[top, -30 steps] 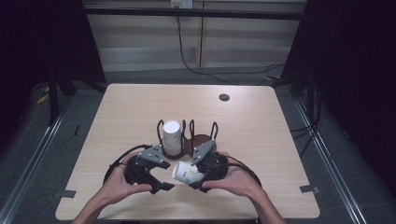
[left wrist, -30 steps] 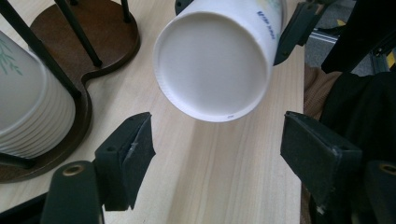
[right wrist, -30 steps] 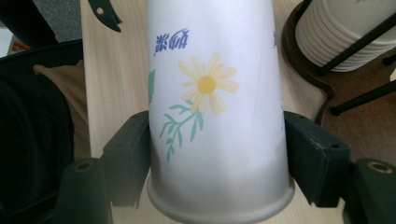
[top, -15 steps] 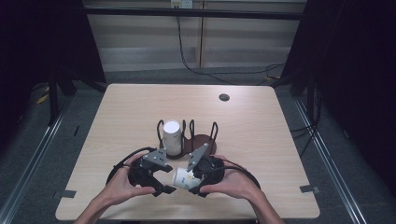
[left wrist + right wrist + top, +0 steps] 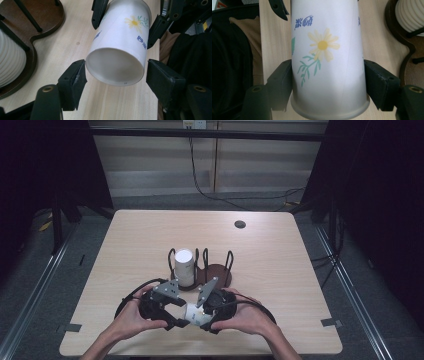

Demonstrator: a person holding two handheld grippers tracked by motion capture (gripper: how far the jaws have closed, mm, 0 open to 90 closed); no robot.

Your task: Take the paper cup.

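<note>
Paper cup [image 5: 194,314] held lying on its side, low over the near edge of the counter [image 5: 280,270], between the two tools and just in front of the wooden rack [image 5: 216,272].

Right tool [image 5: 196,316]: jaws pressed against both sides of the paper cup [image 5: 327,62] near its rim end, pinching it. Daisy print [image 5: 323,46] and blue lettering [image 5: 303,22] facing the right gripper view camera. Rim nearest the camera, base pointing away.

Left tool [image 5: 176,316]: jaws spread, one on either side of the paper cup [image 5: 120,50] at its base end. Left jaw touching or almost touching the cup wall; right jaw standing clear of it with a visible gap. Recessed white base of the cup facing the left gripper view camera. Jaws of the right tool [image 5: 125,22] visible farther along the cup, gripping it.

Left hand [image 5: 131,317] and right hand [image 5: 247,315] wrapped around the tool bodies, forearms entering from the near counter edge.

Wooden rack: dark figure-eight base with black wire uprights, standing near the counter centre. Stack of ribbed white cups [image 5: 184,266] seated upright in its left-hand bay [image 5: 410,15]; right-hand bay open.

Small dark disc [image 5: 240,224] lying on the far part of the counter, well apart from the rack.
</note>
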